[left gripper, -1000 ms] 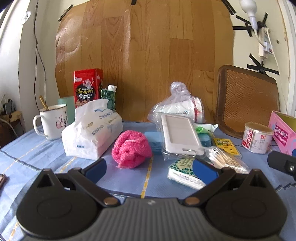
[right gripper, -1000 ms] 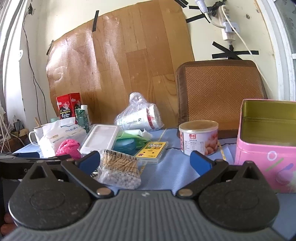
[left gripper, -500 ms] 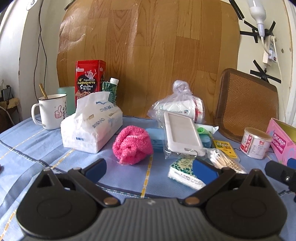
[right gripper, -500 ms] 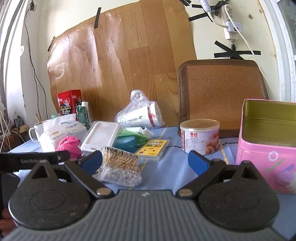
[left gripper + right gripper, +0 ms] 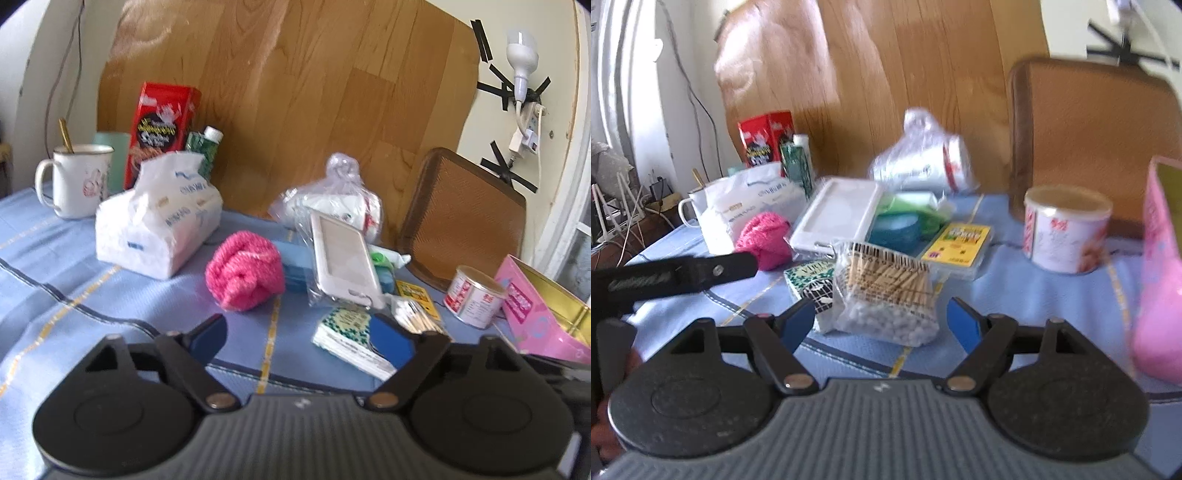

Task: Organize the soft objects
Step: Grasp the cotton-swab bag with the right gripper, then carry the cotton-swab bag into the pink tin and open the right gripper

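**Blue-clothed bench, cluttered**

Wood-look sheet covers the far wall. Pink tin [image 5: 535, 314] far right stands open; mug [image 5: 79, 181] holds a spoon. Pink fluffy cloth [image 5: 245, 275] sits mid-bench beside tissue pack [image 5: 159, 225]. Left tool [image 5: 306, 341] and right tool [image 5: 882, 325] are both closing, pinching nothing.

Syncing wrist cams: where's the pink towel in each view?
Left wrist: pink towel centre, right of the tissue pack.
Right wrist: left of centre, behind the left gripper's arm.
Shared landmark: white case, just right of the towel in both.
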Motion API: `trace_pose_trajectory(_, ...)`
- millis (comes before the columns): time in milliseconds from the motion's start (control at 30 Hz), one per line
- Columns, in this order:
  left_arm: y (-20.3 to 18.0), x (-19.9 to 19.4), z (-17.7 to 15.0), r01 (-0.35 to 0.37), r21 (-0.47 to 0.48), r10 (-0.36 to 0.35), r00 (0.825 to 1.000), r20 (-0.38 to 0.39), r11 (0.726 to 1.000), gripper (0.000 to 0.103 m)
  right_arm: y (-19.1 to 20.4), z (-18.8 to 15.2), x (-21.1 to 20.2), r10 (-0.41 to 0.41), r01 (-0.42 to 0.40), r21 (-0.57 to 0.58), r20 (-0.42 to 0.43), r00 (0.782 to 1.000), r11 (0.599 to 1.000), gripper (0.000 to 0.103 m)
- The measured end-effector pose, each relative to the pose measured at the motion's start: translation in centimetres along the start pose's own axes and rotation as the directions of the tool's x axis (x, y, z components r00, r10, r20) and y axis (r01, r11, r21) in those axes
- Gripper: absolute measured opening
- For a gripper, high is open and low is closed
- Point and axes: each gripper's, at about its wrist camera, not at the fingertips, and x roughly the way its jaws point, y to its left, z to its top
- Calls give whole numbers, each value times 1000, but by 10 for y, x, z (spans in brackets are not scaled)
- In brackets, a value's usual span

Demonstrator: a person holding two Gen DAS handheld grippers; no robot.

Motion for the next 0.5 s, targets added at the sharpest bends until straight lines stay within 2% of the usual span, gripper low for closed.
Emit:
trace_pose_trajectory(33, 1, 1, 0, 11, -1, -11, 1000, -8, 1000, 82, -1, 1, 4, 4, -4, 20, -23, 1000, 1000, 56)
trace_pose_trajectory(133, 1, 3, -1, 46, 1, -46, 999, -27, 999, 82, -1, -2, -2, 0, 1, 35, -27, 1000, 999, 51)
trace_pose_trajectory(200, -4, 5, 0, 99, 17, -98, 993, -68, 995, 81, 3, -10, -17, -11, 12, 23, -24, 1000, 1000, 50)
trace_pose_trajectory(233, -7, 4, -1, 140, 16, -138, 986, -96, 990, 77, 6, -14, -25, -30, 30, 0, -22, 999, 1000, 49)
trace_pose_trajectory(267, -11, 3, -3, 198, -1, -196, 972, -126, 980, 76, 11, -19, -34, -59, 58, -37, -18, 998, 998, 49)
trace_pose_trajectory(333, -30, -1, -8, 324, -20, -322, 930, -179, 946, 74, 23, -33, -48, -124, 123, -137, 2, 992, 983, 49)
trace_pose_trajectory(400, -60, -5, -12, 374, 60, -351, 907, -231, 926, 70, 34, -50, -61, -170, 172, -232, 29, 985, 957, 49)
trace_pose_trajectory(467, -80, -2, -16, 390, 100, -349, 891, -290, 915, 60, 41, -63, -70, -192, 199, -286, 52, 980, 937, 49)
trace_pose_trajectory(500, -88, 2, -18, 402, 93, -354, 877, -325, 911, 52, 41, -68, -74, -201, 211, -300, 64, 978, 930, 48)
